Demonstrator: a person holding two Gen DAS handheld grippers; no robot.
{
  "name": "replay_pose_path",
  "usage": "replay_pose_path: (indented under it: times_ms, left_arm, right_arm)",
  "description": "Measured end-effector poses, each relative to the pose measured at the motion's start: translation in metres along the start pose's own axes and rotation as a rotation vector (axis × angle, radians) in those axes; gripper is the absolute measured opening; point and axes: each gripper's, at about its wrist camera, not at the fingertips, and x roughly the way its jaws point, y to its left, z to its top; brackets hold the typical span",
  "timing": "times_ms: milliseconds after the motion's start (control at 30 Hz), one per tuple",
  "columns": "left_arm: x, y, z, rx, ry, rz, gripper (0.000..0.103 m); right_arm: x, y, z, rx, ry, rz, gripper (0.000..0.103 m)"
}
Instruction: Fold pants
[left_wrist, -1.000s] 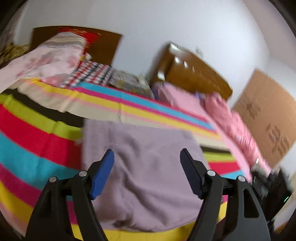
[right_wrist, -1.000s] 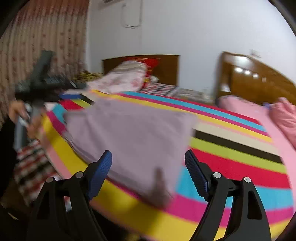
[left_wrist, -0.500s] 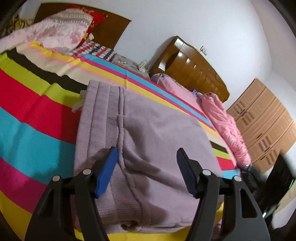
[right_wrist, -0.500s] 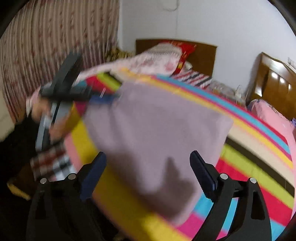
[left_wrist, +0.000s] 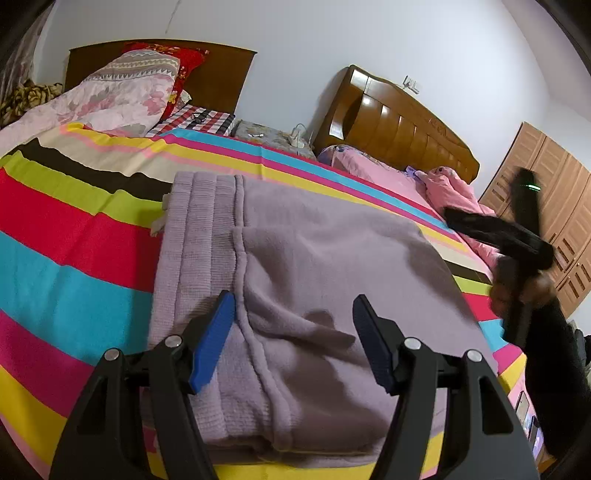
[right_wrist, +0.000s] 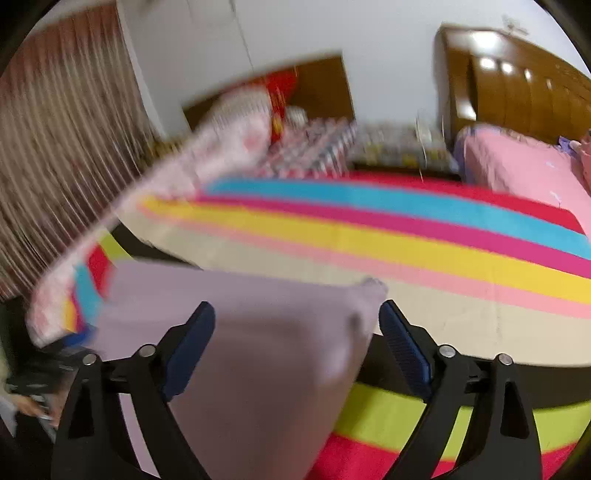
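The lilac pants (left_wrist: 303, 280) lie folded into a thick rectangle on the striped bedspread (left_wrist: 66, 236), ribbed waistband to the left. My left gripper (left_wrist: 293, 343) is open and empty, hovering just above the near edge of the pants. My right gripper (right_wrist: 295, 347) is open and empty over the far corner of the pants (right_wrist: 258, 369); that view is blurred. The right gripper also shows in the left wrist view (left_wrist: 517, 236), held up at the right of the bed.
Pink floral quilt and pillows (left_wrist: 110, 96) are piled at the bed's head on the left. A second bed with pink bedding (left_wrist: 424, 184) and a wooden headboard (left_wrist: 399, 122) stands beyond. Wooden wardrobe (left_wrist: 554, 206) at far right. Striped curtain (right_wrist: 55, 155) on the left.
My left gripper has moved closer and steadied over the pants' near edge. My right gripper has swung fast to the right, from the near side towards the pants' far corner.
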Motion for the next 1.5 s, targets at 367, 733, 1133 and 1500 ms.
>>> replay_pose_path:
  times_ms: [367, 733, 1133, 1500]
  left_arm:
    - [-0.001, -0.009, -0.006, 0.064, -0.009, 0.034, 0.066]
    - [-0.027, -0.016, -0.022, 0.132, 0.031, 0.346, 0.089]
    - [-0.028, -0.002, -0.03, -0.017, 0.086, 0.377, 0.094]
    - [-0.025, 0.006, -0.039, -0.103, 0.061, 0.378, 0.102]
  right_arm:
    - [-0.019, 0.113, -0.11, -0.239, 0.101, -0.122, 0.089]
    - [-0.029, 0.135, -0.113, -0.316, 0.068, -0.153, 0.093]
    - [0.011, 0.188, -0.086, -0.478, 0.059, -0.177, 0.095]
    - [0.035, 0.169, -0.032, -0.322, 0.14, -0.149, 0.098]
